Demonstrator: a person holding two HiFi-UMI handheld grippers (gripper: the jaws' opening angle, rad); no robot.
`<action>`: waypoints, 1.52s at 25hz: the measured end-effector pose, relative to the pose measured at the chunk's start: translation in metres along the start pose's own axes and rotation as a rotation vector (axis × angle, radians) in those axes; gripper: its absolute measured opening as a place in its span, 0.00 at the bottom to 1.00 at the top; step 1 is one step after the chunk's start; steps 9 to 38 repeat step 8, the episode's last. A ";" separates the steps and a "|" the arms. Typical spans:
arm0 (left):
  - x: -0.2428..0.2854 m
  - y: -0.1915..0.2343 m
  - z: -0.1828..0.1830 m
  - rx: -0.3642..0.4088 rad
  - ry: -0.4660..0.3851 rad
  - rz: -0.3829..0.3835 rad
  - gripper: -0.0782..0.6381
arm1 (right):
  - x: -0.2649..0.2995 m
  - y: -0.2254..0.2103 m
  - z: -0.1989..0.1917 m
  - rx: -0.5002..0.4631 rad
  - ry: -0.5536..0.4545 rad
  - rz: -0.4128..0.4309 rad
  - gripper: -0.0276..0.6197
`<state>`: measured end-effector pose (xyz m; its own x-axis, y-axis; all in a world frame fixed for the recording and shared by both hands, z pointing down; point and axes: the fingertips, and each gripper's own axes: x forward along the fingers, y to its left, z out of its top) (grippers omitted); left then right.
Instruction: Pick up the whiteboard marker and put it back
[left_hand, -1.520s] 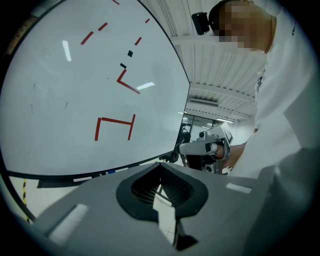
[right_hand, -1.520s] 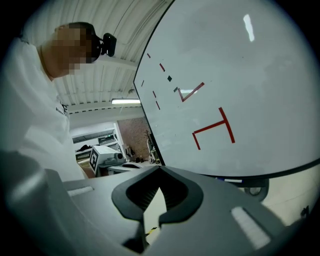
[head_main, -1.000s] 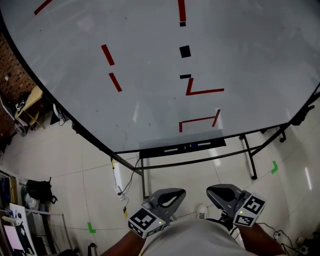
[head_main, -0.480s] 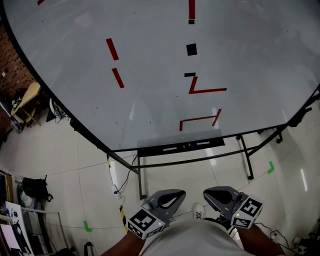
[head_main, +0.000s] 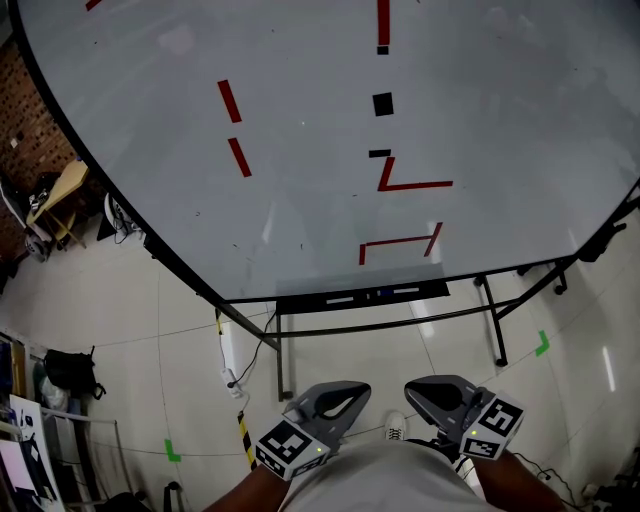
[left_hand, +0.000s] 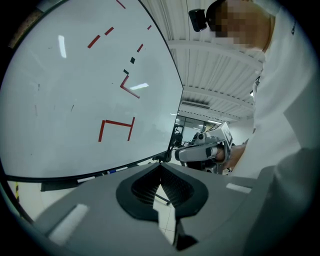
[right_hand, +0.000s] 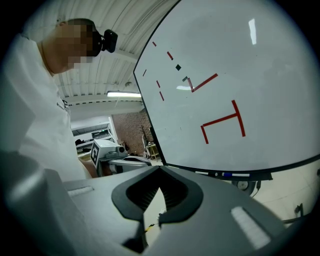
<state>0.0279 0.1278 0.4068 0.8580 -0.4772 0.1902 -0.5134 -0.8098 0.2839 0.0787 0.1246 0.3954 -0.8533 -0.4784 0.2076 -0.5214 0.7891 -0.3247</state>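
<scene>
No legible text or numbers

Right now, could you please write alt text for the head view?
A whiteboard with red and black marks fills the view, tray at its lower edge. Below, the left gripper and right gripper sit side by side, jaws shut, empty.

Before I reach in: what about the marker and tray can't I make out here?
Head view: the pieces on the tray are too small to tell marker from anything else.
Left gripper view: one end of the tray is hidden behind the left tongs.
Right gripper view: only tiny white and blue pieces show on the tray.
Head view: the whiteboard's top is cut off by the frame.
</scene>
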 end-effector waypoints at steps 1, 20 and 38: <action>0.000 -0.001 0.000 0.003 0.000 0.001 0.13 | -0.001 0.000 0.000 -0.001 -0.001 0.001 0.04; 0.001 -0.002 0.000 0.012 0.012 0.012 0.13 | -0.004 -0.001 0.001 -0.005 -0.004 0.011 0.04; 0.001 -0.002 0.000 0.012 0.012 0.012 0.13 | -0.004 -0.001 0.001 -0.005 -0.004 0.011 0.04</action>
